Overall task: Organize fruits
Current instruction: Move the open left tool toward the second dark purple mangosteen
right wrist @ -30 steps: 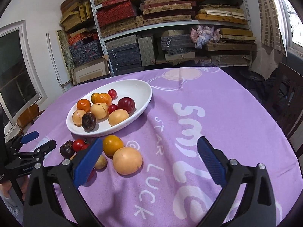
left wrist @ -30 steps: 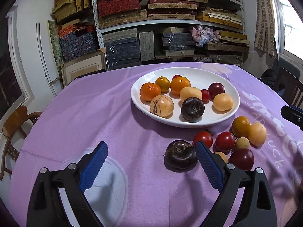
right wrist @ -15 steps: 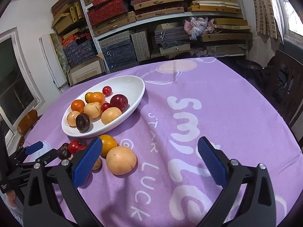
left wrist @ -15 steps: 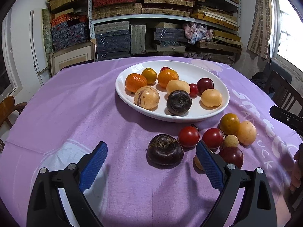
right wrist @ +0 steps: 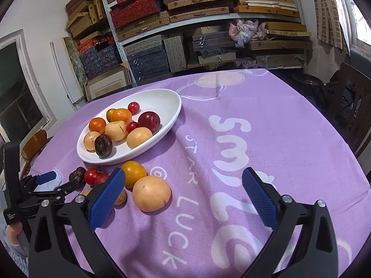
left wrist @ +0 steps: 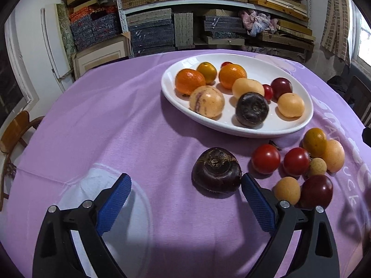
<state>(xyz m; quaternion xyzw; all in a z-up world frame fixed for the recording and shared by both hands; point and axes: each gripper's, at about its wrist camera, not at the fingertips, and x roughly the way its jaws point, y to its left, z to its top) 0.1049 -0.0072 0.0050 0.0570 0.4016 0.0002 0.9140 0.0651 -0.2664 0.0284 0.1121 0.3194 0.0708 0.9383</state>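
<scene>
A white oval plate (left wrist: 171, 92) (right wrist: 171, 106) holds several fruits on the purple tablecloth. A dark purple fruit (left wrist: 216, 170) (right wrist: 78, 175) lies on the cloth in front of it. My left gripper (left wrist: 185, 190) is open and empty, its right fingertip close beside that dark fruit. It also shows in the right wrist view (right wrist: 60, 180). Loose fruits lie to the right: two red tomatoes (left wrist: 266, 158), an orange one (left wrist: 315, 141), a pale one (left wrist: 334, 155) and a dark red one (left wrist: 317, 191). My right gripper (right wrist: 183, 185) is open and empty, above the cloth beside a large pale orange fruit (right wrist: 151, 193).
Shelves stacked with boxes (right wrist: 185, 23) stand behind the round table. A wooden chair (left wrist: 14, 129) is at the left edge, a dark chair (right wrist: 354, 106) at the right. White lettering (right wrist: 229, 134) is printed on the cloth.
My left gripper has come closer to the dark purple fruit, which now sits just ahead of its right finger. The right gripper has drifted only slightly.
</scene>
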